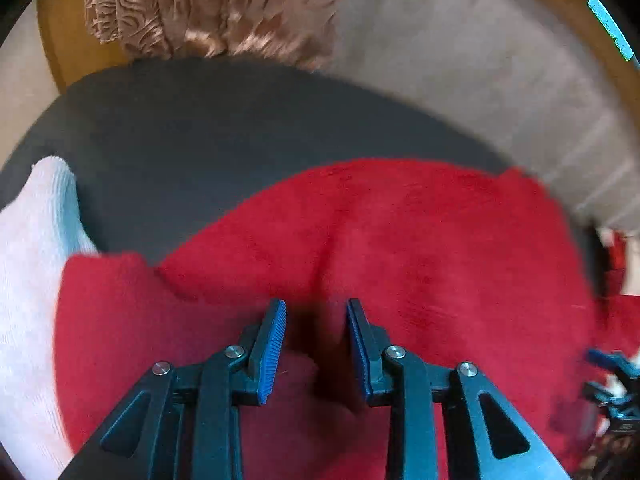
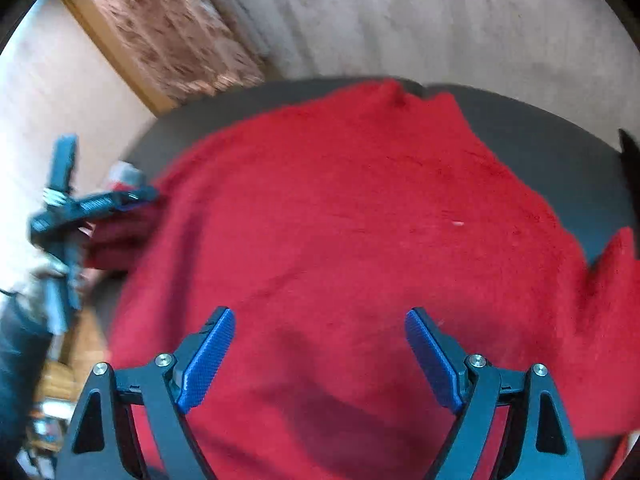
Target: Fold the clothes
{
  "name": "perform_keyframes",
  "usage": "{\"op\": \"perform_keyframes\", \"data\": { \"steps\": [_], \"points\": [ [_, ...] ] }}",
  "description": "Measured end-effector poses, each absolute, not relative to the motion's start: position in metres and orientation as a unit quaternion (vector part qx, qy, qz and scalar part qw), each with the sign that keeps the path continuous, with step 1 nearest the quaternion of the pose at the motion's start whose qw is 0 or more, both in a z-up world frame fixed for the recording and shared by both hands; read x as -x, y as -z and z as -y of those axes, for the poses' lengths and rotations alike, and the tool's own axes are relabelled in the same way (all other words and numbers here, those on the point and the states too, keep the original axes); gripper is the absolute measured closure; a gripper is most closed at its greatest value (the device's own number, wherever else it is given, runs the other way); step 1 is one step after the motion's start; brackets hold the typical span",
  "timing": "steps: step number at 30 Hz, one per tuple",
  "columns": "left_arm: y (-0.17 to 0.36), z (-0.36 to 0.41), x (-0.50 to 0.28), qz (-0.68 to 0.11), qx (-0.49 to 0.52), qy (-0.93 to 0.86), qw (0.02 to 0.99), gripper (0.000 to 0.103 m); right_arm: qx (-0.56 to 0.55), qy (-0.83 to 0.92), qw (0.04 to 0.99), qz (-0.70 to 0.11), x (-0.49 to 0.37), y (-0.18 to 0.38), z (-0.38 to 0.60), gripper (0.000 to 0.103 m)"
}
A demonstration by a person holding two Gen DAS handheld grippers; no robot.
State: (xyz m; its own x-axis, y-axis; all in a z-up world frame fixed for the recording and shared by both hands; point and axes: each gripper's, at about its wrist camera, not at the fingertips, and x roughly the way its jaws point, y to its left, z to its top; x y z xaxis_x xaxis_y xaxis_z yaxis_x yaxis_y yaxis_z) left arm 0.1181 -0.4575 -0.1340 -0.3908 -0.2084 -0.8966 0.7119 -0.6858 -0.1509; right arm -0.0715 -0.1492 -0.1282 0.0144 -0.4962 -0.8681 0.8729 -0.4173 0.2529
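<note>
I see a red fleecy garment (image 2: 352, 216) spread over a dark grey round surface (image 1: 192, 136), and both claws hang above it, pointing steeply down. My left gripper (image 1: 316, 344) has its blue ribbed pads partly apart, with a raised fold of the red cloth lying in the gap beneath them; from this view I cannot tell whether the pads actually press on that fold or merely straddle it. My right gripper (image 2: 320, 356) stands wide apart, its pads clear of the fabric, with nothing between them but the flat red cloth below. The garment fills most of the right wrist view, its far edge reaching close to the rim of the dark surface, and one corner hangs off on the right side. In the left wrist view the red cloth covers the near half of the surface, and a white knitted item (image 1: 32, 264) lies just beside it at the left edge. Beyond the surface are a pale grey carpet (image 1: 460, 64) and a brownish lace fabric (image 1: 208, 4). The picture is blurred at the edges.
</note>
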Motion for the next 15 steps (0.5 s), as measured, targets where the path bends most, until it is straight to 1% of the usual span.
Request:
{"op": "perform_keyframes", "data": {
  "steps": [1,2,3,4,5,7,10,12,15],
  "points": [
    [0.139,0.46,-0.112,-0.258,-0.475,0.787,0.296,0.068,-0.501,0.684,0.49,-0.201,0.079,0.137,0.149,0.015],
    [0.144,0.463,-0.105,-0.247,-0.482,0.785,0.301,0.067,-0.502,0.693,0.475,-0.207,0.088,0.144,0.148,0.015],
    [0.148,0.466,-0.099,-0.235,-0.487,0.784,0.305,0.063,-0.5,0.699,0.467,-0.207,0.096,0.149,0.145,0.015],
    [0.149,0.467,-0.09,-0.219,-0.487,0.787,0.309,0.06,-0.497,0.706,0.459,-0.207,0.103,0.155,0.143,0.015],
    [0.149,0.467,-0.079,-0.198,-0.489,0.79,0.311,0.06,-0.493,0.712,0.455,-0.205,0.11,0.159,0.14,0.014],
    [0.148,0.467,-0.06,-0.162,-0.493,0.8,0.301,0.06,-0.481,0.716,0.465,-0.199,0.119,0.161,0.141,0.0],
    [0.147,0.465,-0.029,-0.082,-0.504,0.813,0.279,0.06,-0.438,0.741,0.451,-0.234,0.123,0.169,0.15,0.0],
    [0.149,0.472,-0.014,-0.07,-0.505,0.817,0.269,0.06,-0.426,0.749,0.454,-0.226,0.132,0.17,0.153,0.0],
    [0.146,0.5,-0.007,-0.107,-0.502,0.817,0.263,0.057,-0.414,0.757,0.457,-0.218,0.14,0.172,0.155,0.0]
  ]
}}
